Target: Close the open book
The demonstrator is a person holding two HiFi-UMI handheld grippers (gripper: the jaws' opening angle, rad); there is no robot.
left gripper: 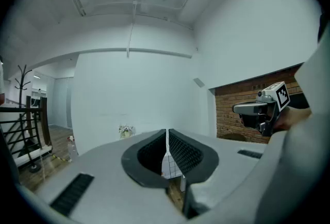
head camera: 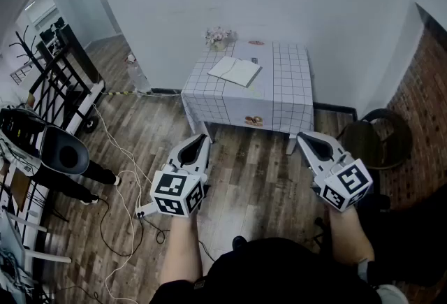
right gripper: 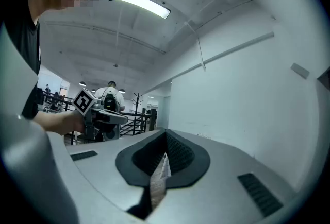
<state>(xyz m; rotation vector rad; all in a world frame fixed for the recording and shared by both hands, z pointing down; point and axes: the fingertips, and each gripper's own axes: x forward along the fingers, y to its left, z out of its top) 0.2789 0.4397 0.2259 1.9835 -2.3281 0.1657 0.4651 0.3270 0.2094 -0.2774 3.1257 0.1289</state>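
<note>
We hold the left gripper [head camera: 203, 137] and right gripper [head camera: 302, 135] closed and empty; the open book [head camera: 235, 71] lies well apart at 12 o'clock on the table [head camera: 288, 89], nearer the left one.

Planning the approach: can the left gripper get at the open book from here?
Probably not yet. The left gripper, jaws shut, hangs over the floor short of the table where the book lies open. Nothing blocks the path; a step closer should do it.
</note>
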